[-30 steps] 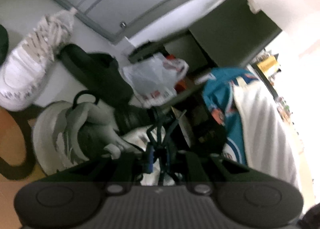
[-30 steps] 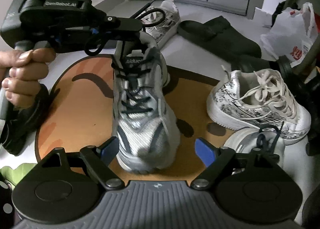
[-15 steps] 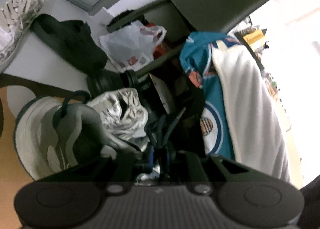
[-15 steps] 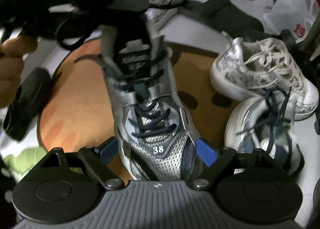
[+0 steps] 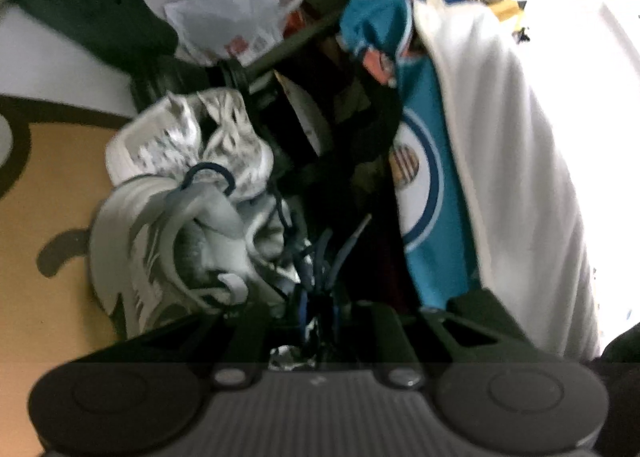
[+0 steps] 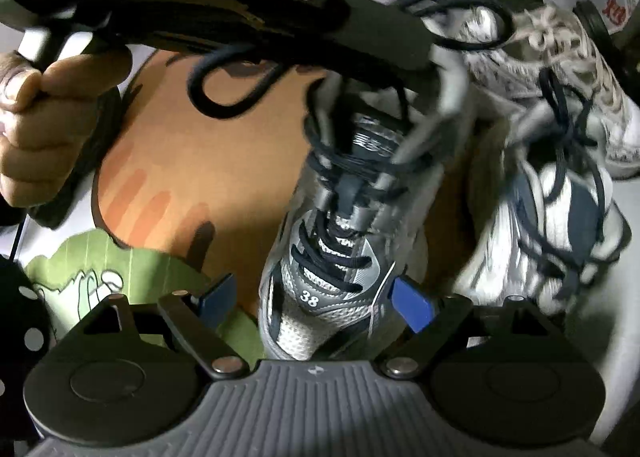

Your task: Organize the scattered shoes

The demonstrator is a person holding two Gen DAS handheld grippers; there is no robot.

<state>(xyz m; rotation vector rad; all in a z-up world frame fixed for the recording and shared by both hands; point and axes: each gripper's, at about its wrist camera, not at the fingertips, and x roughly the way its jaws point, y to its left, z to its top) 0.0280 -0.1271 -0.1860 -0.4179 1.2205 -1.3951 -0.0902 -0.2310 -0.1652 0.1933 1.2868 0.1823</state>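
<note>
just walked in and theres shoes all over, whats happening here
A person is tidying scattered shoes with a handheld claw in each hand. The left claw is shut on the tongue and dark laces of a grey sneaker marked 38, holding it over the orange mat. The right claw is open, its blue pads on either side of that shoe's toe, not yet pressing. Its matching grey sneaker and a white patterned sneaker sit just beside.
</note>
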